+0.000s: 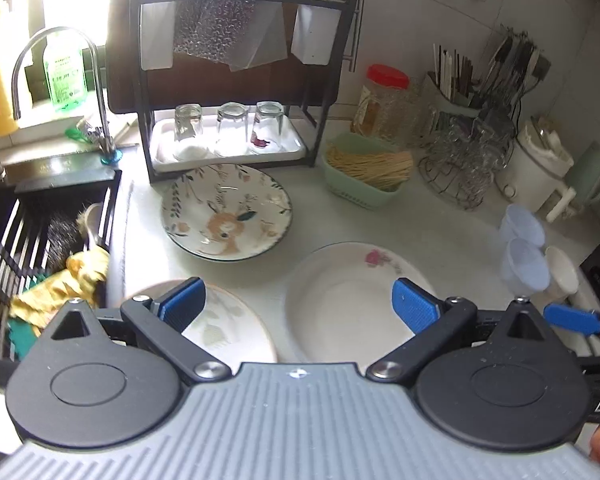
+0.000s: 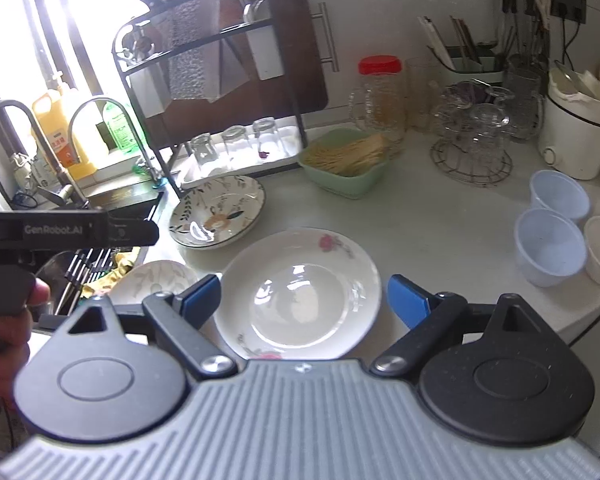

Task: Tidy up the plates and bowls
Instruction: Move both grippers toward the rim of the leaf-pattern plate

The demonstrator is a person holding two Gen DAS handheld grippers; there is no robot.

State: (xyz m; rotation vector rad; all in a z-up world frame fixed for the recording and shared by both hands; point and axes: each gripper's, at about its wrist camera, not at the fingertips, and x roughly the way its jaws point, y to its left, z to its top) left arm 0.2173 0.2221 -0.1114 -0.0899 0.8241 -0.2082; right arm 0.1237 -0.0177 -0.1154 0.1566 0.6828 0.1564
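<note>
Three plates lie on the white counter. A leaf-and-deer patterned plate (image 1: 226, 212) (image 2: 218, 211) sits in front of the black dish rack (image 1: 236, 64) (image 2: 204, 80). A white plate with a pink flower (image 1: 352, 300) (image 2: 300, 294) lies nearer. A small pale leaf-print plate (image 1: 228, 324) (image 2: 154, 278) lies at the near left by the sink. My left gripper (image 1: 298, 308) hangs open above the gap between the two near plates, holding nothing. My right gripper (image 2: 304, 300) is open over the white flower plate, its pads clear of the rim. Three small cups (image 2: 552, 240) (image 1: 528, 248) stand at the right.
A sink (image 1: 40, 240) with a wire rack and yellow cloth lies left. Upturned glasses sit on the rack's tray (image 1: 228, 140). A green basket of noodles (image 1: 364, 168) (image 2: 346, 160), a red-lidded jar (image 2: 380, 96), a wire glass stand (image 2: 472, 144) and a white cooker (image 2: 580, 128) crowd the back right.
</note>
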